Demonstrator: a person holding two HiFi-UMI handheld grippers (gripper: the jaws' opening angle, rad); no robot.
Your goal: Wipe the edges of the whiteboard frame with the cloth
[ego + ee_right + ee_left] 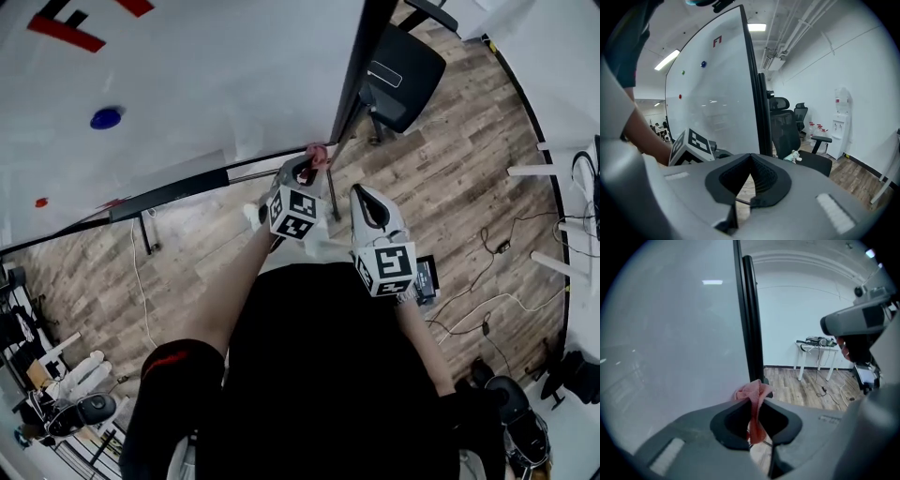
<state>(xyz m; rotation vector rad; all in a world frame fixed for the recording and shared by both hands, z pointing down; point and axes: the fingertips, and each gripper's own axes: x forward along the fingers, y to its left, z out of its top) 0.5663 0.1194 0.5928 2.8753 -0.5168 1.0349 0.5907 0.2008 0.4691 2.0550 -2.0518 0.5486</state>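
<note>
Left gripper (pixel 756 404): jaws are clamped on the pink cloth (pixel 749 391).
Right gripper (pixel 751 158): jaws are pressed together, and nothing is held.
Cloth: it is held at the lower corner of the whiteboard frame (pixel 738 310); contact cannot be confirmed.
Progress: wiping is judged under way at this corner; already-cleaned edges cannot be told.
Room: a wooden floor (pixel 469 187) and an office chair (pixel 403 66) are seen beyond the frame.

— What was underfoot?
— A wood-plank floor (pixel 459 159). A black office chair (pixel 401 75) stood on it.
— Anything else down there?
— Loose cables (pixel 469 307) trailed across the boards on the right.
</note>
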